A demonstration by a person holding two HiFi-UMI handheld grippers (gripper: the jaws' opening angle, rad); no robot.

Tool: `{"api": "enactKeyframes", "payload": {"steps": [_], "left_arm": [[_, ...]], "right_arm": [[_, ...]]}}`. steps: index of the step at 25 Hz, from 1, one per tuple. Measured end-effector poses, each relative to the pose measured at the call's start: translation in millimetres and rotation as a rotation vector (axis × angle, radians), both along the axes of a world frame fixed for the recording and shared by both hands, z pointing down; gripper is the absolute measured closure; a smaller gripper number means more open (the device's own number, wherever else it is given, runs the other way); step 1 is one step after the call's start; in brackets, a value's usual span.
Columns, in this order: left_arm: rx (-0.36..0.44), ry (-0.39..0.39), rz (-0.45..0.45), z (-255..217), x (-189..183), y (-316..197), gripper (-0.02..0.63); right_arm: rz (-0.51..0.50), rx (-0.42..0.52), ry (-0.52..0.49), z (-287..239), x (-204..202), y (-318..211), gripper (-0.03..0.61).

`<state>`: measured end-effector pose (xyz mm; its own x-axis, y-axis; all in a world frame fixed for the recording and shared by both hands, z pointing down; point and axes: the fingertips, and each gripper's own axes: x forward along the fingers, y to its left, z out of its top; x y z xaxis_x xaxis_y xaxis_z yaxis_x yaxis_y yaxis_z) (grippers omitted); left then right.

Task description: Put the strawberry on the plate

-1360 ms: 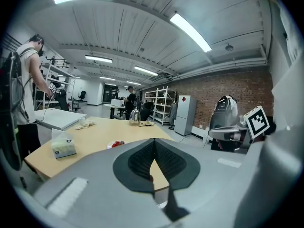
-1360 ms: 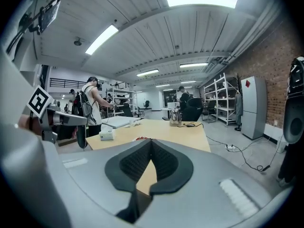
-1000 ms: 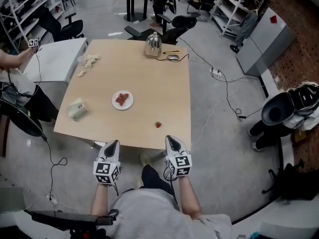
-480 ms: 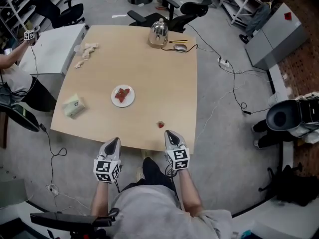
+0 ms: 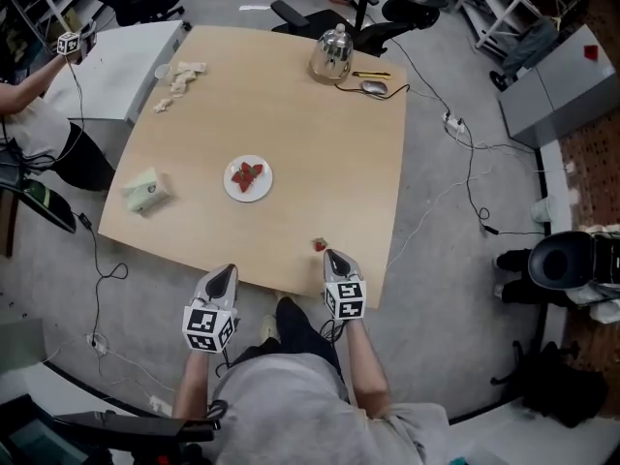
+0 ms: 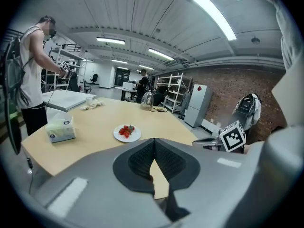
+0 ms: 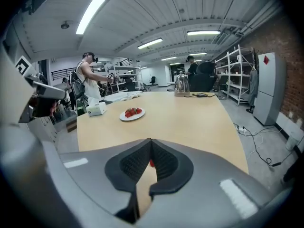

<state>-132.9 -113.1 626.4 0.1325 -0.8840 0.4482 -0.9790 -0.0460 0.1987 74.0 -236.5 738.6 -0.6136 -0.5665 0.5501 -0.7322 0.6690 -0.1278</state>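
We hold the left tongs and the right tongs side by side ahead of the torso, tips pointing away from the body. The left forearm and right forearm extend forward, roughly parallel. Behind each pair of jaws sits its marker cube, left and right, just ahead of the wrist. The right tongs reach slightly farther forward than the left. Both pairs of jaws meet tip to tip, with nothing clamped between them.
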Motion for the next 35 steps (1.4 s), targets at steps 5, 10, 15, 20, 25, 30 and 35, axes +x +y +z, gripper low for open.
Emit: {"api": "enactKeyframes", "payload": {"steps": [5, 10, 15, 20, 25, 30, 35], "left_arm": [[-0.015, -0.006, -0.022, 4.2, -2.2, -2.7, 0.594], [-0.025, -0.008, -0.036, 2.6, -1.5, -8.3, 0.594], [-0.039, 0.003, -0.045, 5.4, -4.6, -14.7, 0.594], [-0.046, 0.011, -0.052, 7.8, -5.0, -19.4, 0.594], [-0.068, 0.018, -0.056, 13.0, -7.1, -19.3, 0.594], [-0.070, 0.024, -0.056, 14.8, -6.8, -22.5, 0.594], [-0.078, 0.028, -0.064, 18.6, -8.5, -21.2, 0.594]], "right_arm": [[-0.026, -0.033, 0.023, 21.3, -3.9, -7.3, 0.560], [-0.050, -0.076, 0.045, 38.5, -6.7, -12.8, 0.522], [-0.051, -0.106, 0.056, 46.7, -11.3, -16.9, 0.451], [-0.056, -0.138, 0.076, 61.0, -12.5, -19.6, 0.403], [-0.065, -0.170, 0.099, 69.6, -14.9, -19.5, 0.380], [-0.073, -0.174, 0.110, 72.9, -15.0, -20.4, 0.377], [-0.079, -0.170, 0.130, 76.2, -14.5, -20.5, 0.401]]}}
